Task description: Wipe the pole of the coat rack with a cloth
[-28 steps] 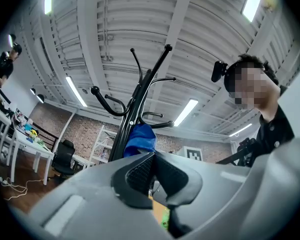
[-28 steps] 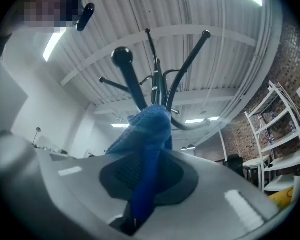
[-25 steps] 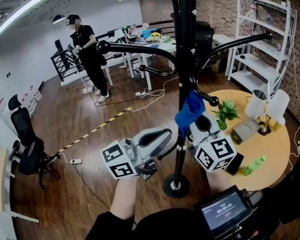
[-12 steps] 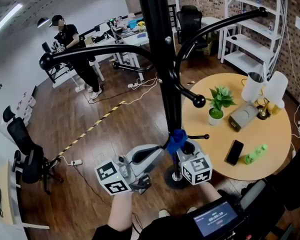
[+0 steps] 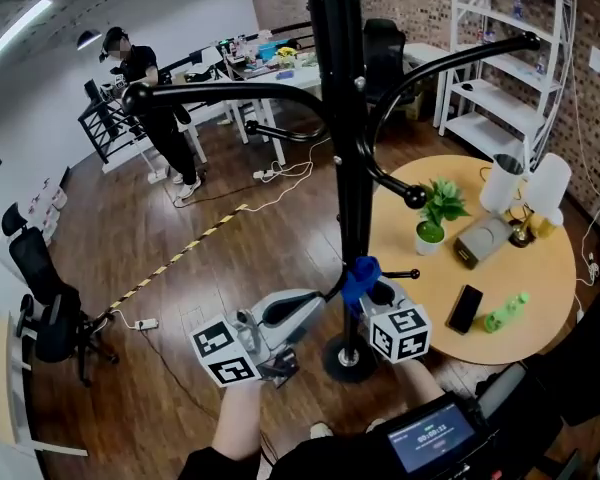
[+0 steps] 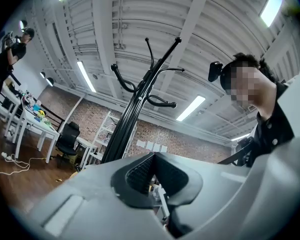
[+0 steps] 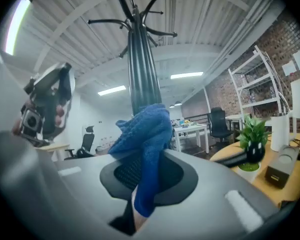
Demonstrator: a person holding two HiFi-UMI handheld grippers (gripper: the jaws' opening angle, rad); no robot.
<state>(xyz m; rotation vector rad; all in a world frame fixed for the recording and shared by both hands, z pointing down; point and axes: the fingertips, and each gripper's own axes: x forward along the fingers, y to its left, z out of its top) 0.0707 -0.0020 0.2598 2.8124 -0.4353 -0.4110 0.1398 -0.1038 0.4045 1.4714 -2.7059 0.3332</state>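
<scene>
The right gripper [image 5: 372, 290] has its jaws closed on a blue cloth [image 5: 360, 274], pinched btwn the pads w/ a bunch of fabric sticking out past the tips and a strip hanging down the near side. In the right gripper view the cloth [image 7: 146, 134] sits directly in front of the black pole [image 7: 140, 69], and the head view puts it against the pole [image 5: 345, 168] low down, a bit above the round base [image 5: 348, 360]. Whether the fabric actually presses on the metal, can't tell.

The left gripper [image 5: 305, 306] is just left of the pole at abt the same height, pointing toward it. Its jaws [image 6: 152, 171] are drawn together at the tips w/ nothing btwn them (the pole rises beyond them, not in the grip).

The coat rack's curved arms branch off higher up, one reaching far left, another far right.

Right of the rack: a round wooden table [image 5: 550, 288] w/ a potted plant [image 5: 435, 213], a dark phone [image 5: 466, 308] and a green bottle [image 5: 505, 311] lying on it. White shelving [image 5: 510, 58] stands at the far right against a brick wall. On the far left a person in black [image 5: 155, 98] stands by a desk. An office chair [image 5: 40, 298] is at the near left, and yellow-black tape [image 5: 180, 258] runs across the wood floor.
</scene>
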